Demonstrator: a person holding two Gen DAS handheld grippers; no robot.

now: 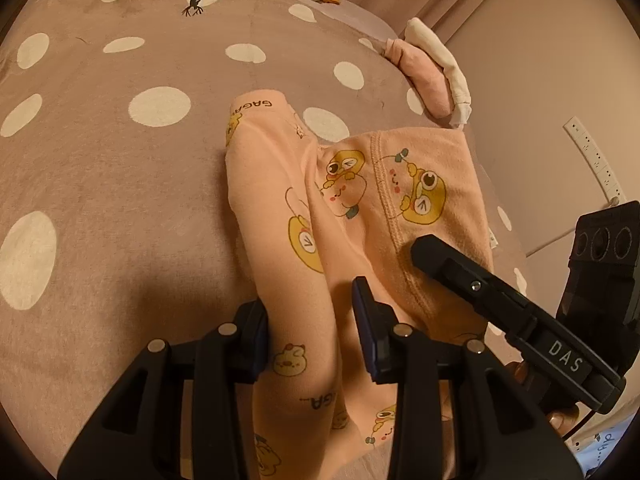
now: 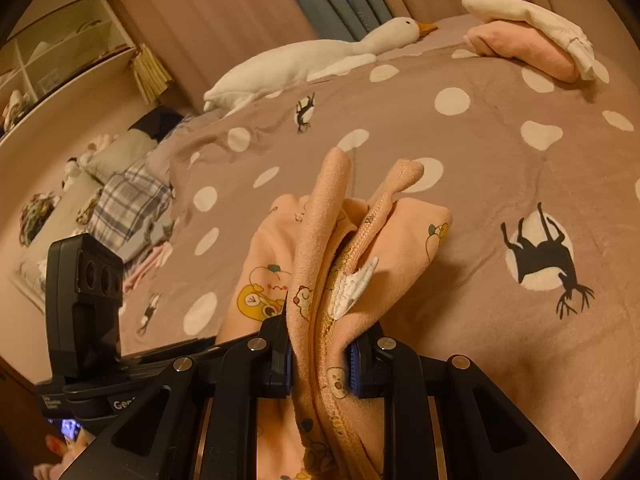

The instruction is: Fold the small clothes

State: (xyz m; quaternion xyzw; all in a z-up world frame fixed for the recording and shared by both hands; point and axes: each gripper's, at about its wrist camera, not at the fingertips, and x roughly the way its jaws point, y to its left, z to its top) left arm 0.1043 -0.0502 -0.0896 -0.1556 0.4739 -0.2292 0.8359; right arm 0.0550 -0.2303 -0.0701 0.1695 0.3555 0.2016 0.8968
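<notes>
A peach garment (image 1: 280,184) printed with yellow cartoon ducks lies partly on the dotted brown bedspread (image 1: 120,184), its near end lifted. My left gripper (image 1: 310,332) is shut on a bunched fold of that garment, which fills the gap between the blue pads. In the right wrist view my right gripper (image 2: 320,360) is shut on the stitched waistband of the peach garment (image 2: 360,240); a white label (image 2: 354,286) hangs just beyond the pads. The right gripper's black finger (image 1: 432,252) rests at the waistband hem, to the right of my left gripper.
A folded pink and white clothes stack (image 2: 528,40) sits at the far edge of the bed, beside a white plush goose (image 2: 312,60). Loose clothes and a plaid item (image 2: 128,204) lie at the left, below a shelf (image 2: 60,52). A power strip (image 1: 596,160) runs along the wall.
</notes>
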